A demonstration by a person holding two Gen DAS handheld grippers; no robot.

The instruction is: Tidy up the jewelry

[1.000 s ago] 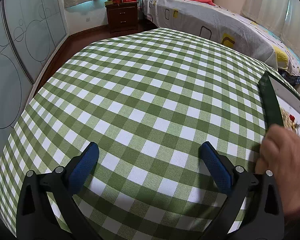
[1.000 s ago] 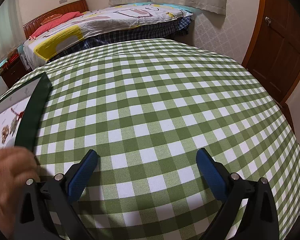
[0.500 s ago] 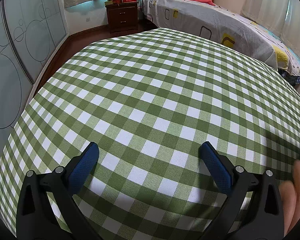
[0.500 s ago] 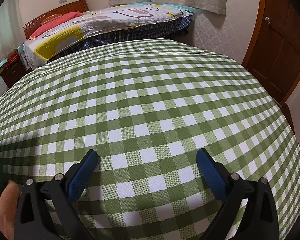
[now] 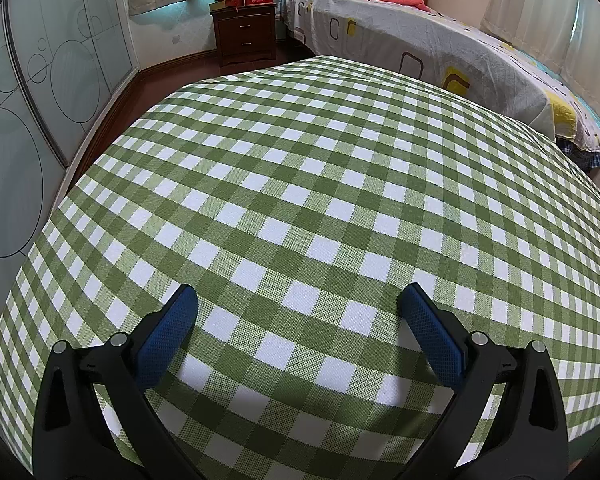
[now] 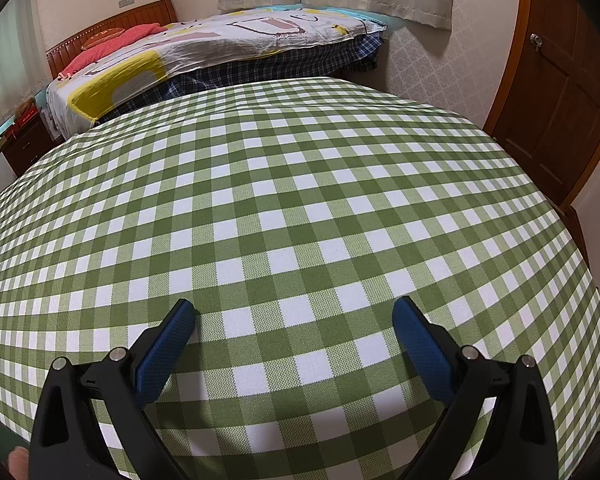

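Note:
No jewelry or jewelry box shows in either view now. My left gripper [image 5: 298,300] stands open over the green-and-white checked tablecloth [image 5: 300,184], with nothing between its blue-padded fingers [image 5: 168,336]. My right gripper [image 6: 294,312] is open too, low over the same tablecloth [image 6: 284,200], and holds nothing. A fingertip of a hand [image 6: 18,462] peeks in at the bottom left edge of the right wrist view.
A bed [image 5: 440,44] with a patterned cover runs along the table's far side. A dark wooden nightstand [image 5: 246,32] stands beyond the far left corner. A wooden door [image 6: 564,92] is at the right. Sliding wardrobe panels [image 5: 40,92] line the left wall.
A hand carried a dark green box with a picture lid out of view between the two grippers; only a fingertip remains at the right view's edge. Both grippers stayed still and open.

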